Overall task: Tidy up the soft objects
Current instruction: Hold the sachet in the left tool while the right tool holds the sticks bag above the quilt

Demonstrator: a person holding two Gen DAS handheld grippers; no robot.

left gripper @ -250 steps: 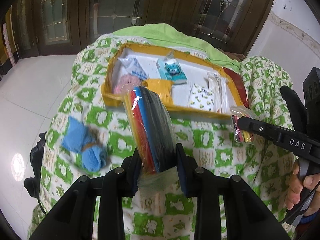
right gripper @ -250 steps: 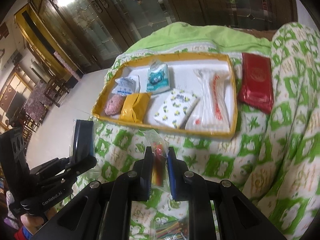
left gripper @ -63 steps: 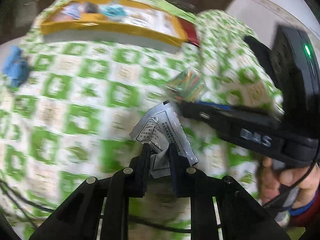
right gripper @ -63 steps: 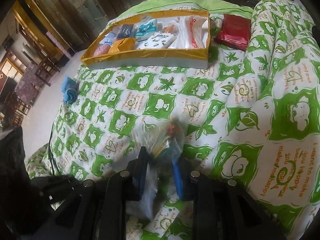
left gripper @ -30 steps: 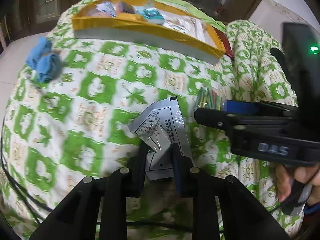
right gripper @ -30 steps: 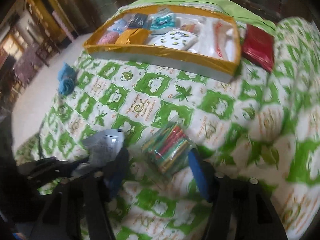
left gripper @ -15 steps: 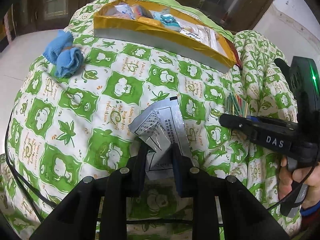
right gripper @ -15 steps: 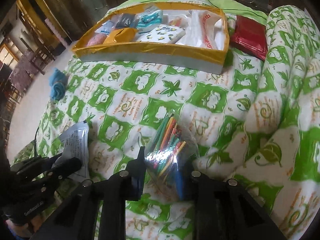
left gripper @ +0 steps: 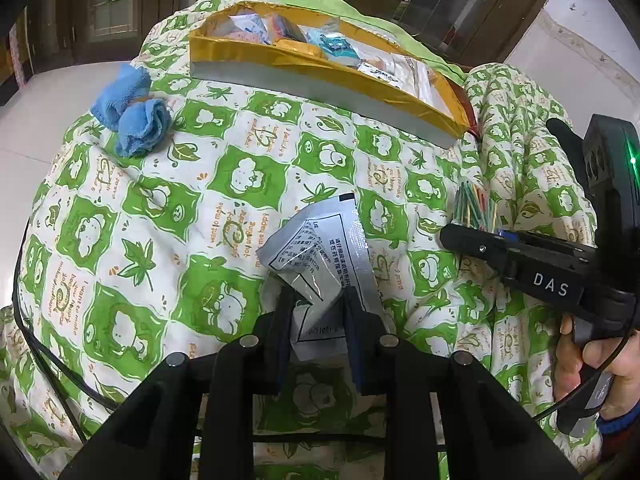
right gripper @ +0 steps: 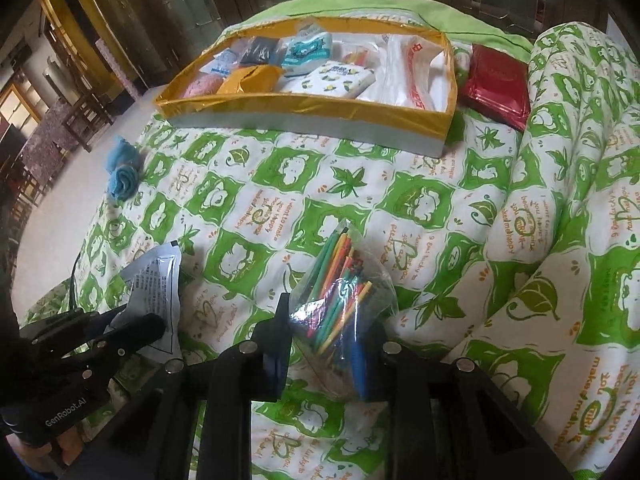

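My left gripper [left gripper: 318,304] is shut on a silver foil sachet [left gripper: 320,248] with printed text, held above the green-and-white quilt; it also shows in the right wrist view [right gripper: 154,280]. My right gripper [right gripper: 326,320] is shut on a clear bag of coloured sticks [right gripper: 340,280], which pokes out in the left wrist view [left gripper: 474,206]. A yellow-rimmed tray [right gripper: 312,110] at the far side holds several soft packets. A blue cloth [left gripper: 134,118] lies on the quilt to the left.
A red packet [right gripper: 498,84] lies on the quilt right of the tray. The quilt [right gripper: 420,200] rises into a thick fold on the right. A black cable [left gripper: 44,352] hangs over the quilt's left edge. White floor lies at left.
Both grippers have lifted and moved towards the tray with their loads. The right jaws, wide a second ago, have closed on the bag of sticks.
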